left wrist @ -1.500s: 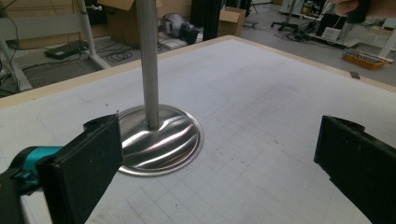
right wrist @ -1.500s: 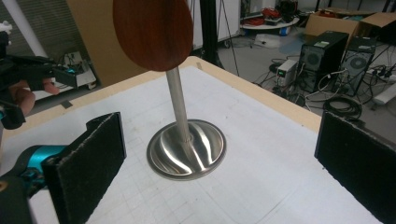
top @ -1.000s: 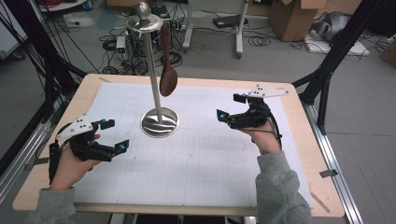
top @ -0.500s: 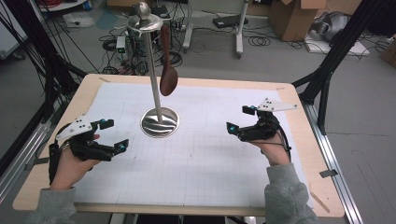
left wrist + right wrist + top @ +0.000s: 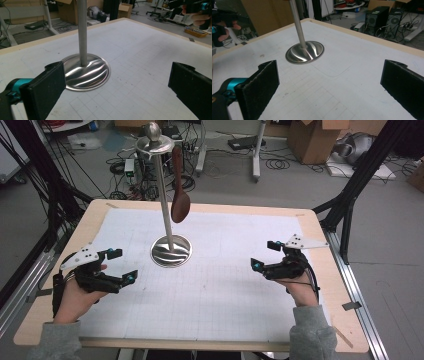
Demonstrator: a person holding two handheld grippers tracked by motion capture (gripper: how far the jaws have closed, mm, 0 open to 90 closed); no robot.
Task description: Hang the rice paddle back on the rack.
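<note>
Gridded white mat (image 5: 225, 285), cardboard boxes (image 5: 312, 137), floor cables (image 5: 280, 164)

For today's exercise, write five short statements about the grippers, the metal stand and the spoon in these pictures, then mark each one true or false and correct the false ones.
1. The brown spoon hangs from the top of the metal stand. True.
2. The left gripper is shut on the stand's pole. False: its jaws stand wide apart, holding nothing, short of the stand.
3. The right gripper is open. True.
4. The stand lies tipped over on the table. False: it stands upright on its round base.
5. The spoon's bowl rests on the white grid sheet. False: it hangs clear above the sheet.
</note>
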